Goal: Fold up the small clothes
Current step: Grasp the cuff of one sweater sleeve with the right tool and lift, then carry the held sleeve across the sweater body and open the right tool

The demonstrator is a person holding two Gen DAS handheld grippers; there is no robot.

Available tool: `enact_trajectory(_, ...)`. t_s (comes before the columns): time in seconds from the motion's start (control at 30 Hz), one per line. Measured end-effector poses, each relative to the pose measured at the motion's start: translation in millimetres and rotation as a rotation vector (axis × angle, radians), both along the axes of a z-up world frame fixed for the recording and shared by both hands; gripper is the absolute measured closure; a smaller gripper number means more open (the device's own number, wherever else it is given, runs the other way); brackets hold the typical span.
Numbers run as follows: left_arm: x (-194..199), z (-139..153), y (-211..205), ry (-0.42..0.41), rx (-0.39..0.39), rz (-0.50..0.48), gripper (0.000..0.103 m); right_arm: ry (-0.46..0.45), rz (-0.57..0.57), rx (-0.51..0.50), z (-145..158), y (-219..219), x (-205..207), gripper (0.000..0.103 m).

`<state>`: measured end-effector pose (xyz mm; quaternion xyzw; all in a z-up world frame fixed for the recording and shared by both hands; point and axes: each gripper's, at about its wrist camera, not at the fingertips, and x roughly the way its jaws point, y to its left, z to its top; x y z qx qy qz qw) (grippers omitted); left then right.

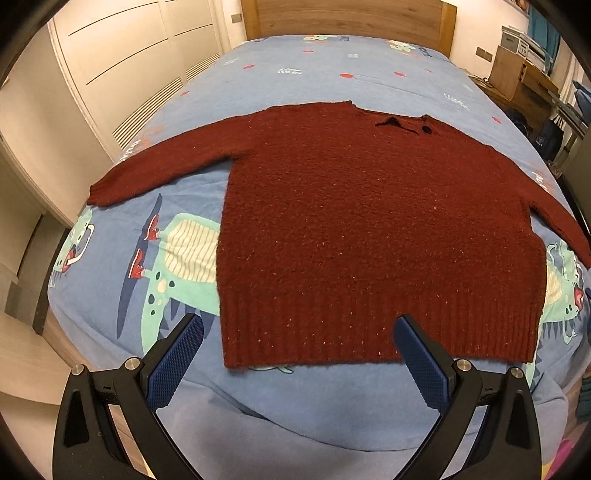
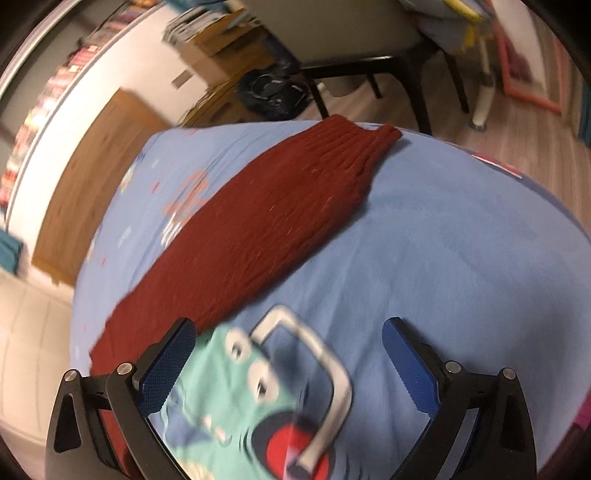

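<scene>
A dark red knit sweater (image 1: 369,221) lies flat on a blue bed sheet (image 1: 314,398), front up, both sleeves spread sideways, collar at the far end. My left gripper (image 1: 299,328) is open and empty, hovering over the sweater's ribbed hem at the near edge. In the right wrist view one red sleeve (image 2: 266,229) runs diagonally across the sheet, its cuff at the far end. My right gripper (image 2: 291,328) is open and empty above the sheet, its left finger next to the sleeve's near part.
The sheet has dinosaur prints (image 1: 184,258) (image 2: 258,398). A wooden headboard (image 1: 351,18) stands at the far end, a white wardrobe (image 1: 129,74) to the left. A chair (image 2: 369,55), boxes and a bag (image 2: 273,92) stand beyond the bed's edge.
</scene>
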<state>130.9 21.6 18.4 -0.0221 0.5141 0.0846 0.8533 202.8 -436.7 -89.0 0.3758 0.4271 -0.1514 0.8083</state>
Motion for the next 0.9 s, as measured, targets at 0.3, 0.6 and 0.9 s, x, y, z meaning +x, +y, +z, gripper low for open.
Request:
enact_trajectory(0.3, 7.2, -8.0, 0.4, 0.031, -0.008, 0.017, 0.002, -0.131, -0.12, 0.142, -14.6, -47.3, 21.3, 0.045)
enact_trajectory(0.6, 8.9, -14.0, -0.7, 0.045, -0.011, 0.01, 0.002, -0.185, -0.242, 0.292, -36.9, -86.8, 33.6, 0.091)
enact_trajectory(0.9, 8.2, -17.5, 16.3, 0.037, -0.095, 0.057, 0.002, -0.226, -0.177, 0.273, -10.2, -84.8, 61.8, 0.094)
